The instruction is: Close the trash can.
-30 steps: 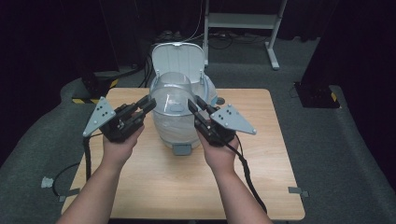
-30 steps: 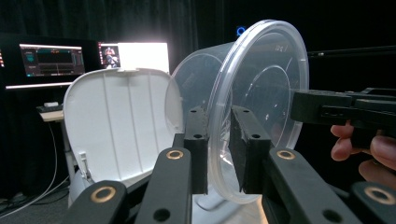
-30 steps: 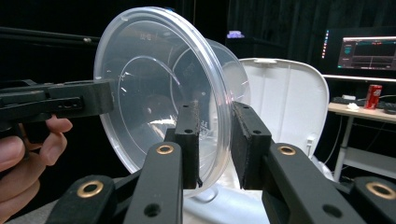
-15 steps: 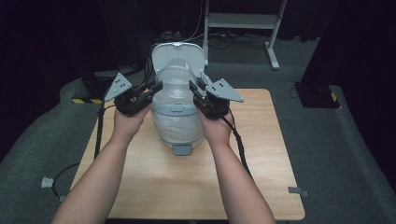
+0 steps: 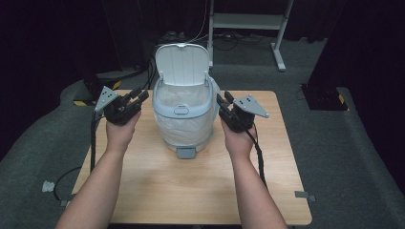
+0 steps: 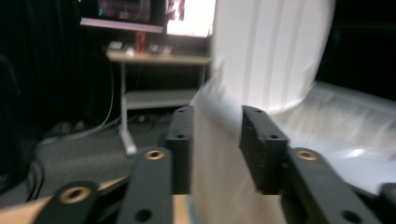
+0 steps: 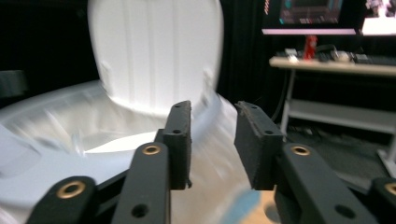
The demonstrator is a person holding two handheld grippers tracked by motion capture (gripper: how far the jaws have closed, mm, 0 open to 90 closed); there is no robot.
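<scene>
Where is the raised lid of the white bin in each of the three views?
High view: lid upright at top centre, behind the bin.
Left gripper view: upper right, beyond the jaws.
Right gripper view: upper left.
Shared landmark: the bag-lined rim.

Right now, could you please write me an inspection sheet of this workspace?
Surface: wooden table, bare around the bin.
Job's things: white bin upright, lid raised, clear liner over its rim.
Clutter: nothing seen.
Grippers: left gripper and right gripper flank the bin, fingers parted, holding nothing.
Cables: one cable trails from the left gripper, another from the right.
Surroundings: grey carpet, white desk frame behind, dark curtains.
</scene>
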